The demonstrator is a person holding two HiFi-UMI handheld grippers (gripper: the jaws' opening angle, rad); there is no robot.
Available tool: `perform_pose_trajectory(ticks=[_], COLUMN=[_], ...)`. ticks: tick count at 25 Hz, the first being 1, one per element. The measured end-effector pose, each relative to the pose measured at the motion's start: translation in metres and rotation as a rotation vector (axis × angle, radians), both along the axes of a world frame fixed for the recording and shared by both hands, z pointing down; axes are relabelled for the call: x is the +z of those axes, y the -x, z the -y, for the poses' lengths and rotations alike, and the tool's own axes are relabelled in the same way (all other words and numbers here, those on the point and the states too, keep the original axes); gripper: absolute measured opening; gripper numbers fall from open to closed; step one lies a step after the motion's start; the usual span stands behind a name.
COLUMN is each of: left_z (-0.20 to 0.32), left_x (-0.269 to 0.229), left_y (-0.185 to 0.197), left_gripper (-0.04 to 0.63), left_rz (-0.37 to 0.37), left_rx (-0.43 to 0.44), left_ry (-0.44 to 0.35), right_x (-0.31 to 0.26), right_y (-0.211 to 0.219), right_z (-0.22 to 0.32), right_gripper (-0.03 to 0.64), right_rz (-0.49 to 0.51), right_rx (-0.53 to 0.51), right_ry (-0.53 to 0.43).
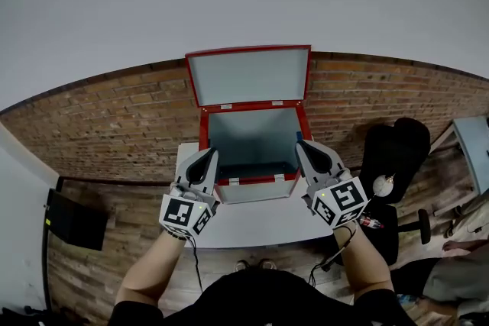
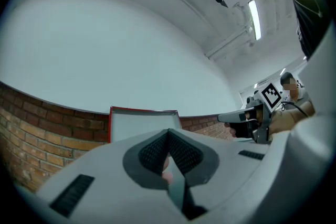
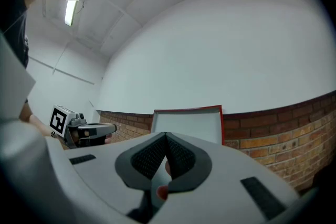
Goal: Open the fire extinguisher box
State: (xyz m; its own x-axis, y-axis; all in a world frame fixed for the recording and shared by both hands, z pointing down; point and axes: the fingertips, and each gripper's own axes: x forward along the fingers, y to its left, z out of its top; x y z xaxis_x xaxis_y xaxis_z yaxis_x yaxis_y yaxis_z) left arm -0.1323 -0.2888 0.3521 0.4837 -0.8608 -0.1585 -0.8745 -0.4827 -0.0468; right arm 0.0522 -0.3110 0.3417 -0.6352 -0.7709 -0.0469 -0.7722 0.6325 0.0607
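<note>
Your left claw (image 1: 209, 153) and your right claw (image 1: 302, 143) sit low in the middle of the frame, one on each side of the fire extinguisher box (image 1: 256, 181). Both are pinched fully together, and each claw's own view shows the ribbed pads meeting with nothing between them. That fits where the job appears to stand: nothing is left to grip, so you are holding them level with the front corners of the box, tips angled up towards the lid. Whether either tip touches the red walls I cannot tell from here.

The box stands just above the claws at frame centre, on the far part of the white counter (image 1: 252, 224). Its lid (image 1: 248, 76) is swung right up, pale inner face towards you, hinged along the back edge and upright in front of the wall, so it looks likely to stay open without a hand on it. The inside reads grey going to dark at the bottom, and I cannot make out anything lying in it.

The counter is otherwise bare around the box, and the near edge is close to your body. Below it is a wooden plank floor (image 1: 122, 248). A flat black panel (image 1: 75, 219) lies at lower left, and a black chair (image 1: 393, 149) is at right. Someone else's leg shows at the lower right corner.

Behind everything, a brick wall (image 1: 114, 126) runs across the middle band of the frame. Plain white wall fills the top, and a strip light (image 2: 255, 18) is on the ceiling.
</note>
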Motion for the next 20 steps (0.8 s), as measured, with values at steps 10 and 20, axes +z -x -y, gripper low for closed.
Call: perform_pose_trajectory(ticks=[10,20], left_z=[-0.038,-0.056], left_x=[0.056,0.091], left_y=[-0.014,-0.029], left_gripper=[0.049,0.049], left_rz=[-0.043,-0.042], left_rx=[0.038,0.066], left_ry=[0.128,0.185], right_x=[0.054,0.088], right_y=[0.004,0.005], right_z=[-0.036,-0.057], right_gripper=[0.020,0.018], right_rz=[0.035,0.020], right_rx=[-0.021,-0.016], right_ry=[0.113,0.159])
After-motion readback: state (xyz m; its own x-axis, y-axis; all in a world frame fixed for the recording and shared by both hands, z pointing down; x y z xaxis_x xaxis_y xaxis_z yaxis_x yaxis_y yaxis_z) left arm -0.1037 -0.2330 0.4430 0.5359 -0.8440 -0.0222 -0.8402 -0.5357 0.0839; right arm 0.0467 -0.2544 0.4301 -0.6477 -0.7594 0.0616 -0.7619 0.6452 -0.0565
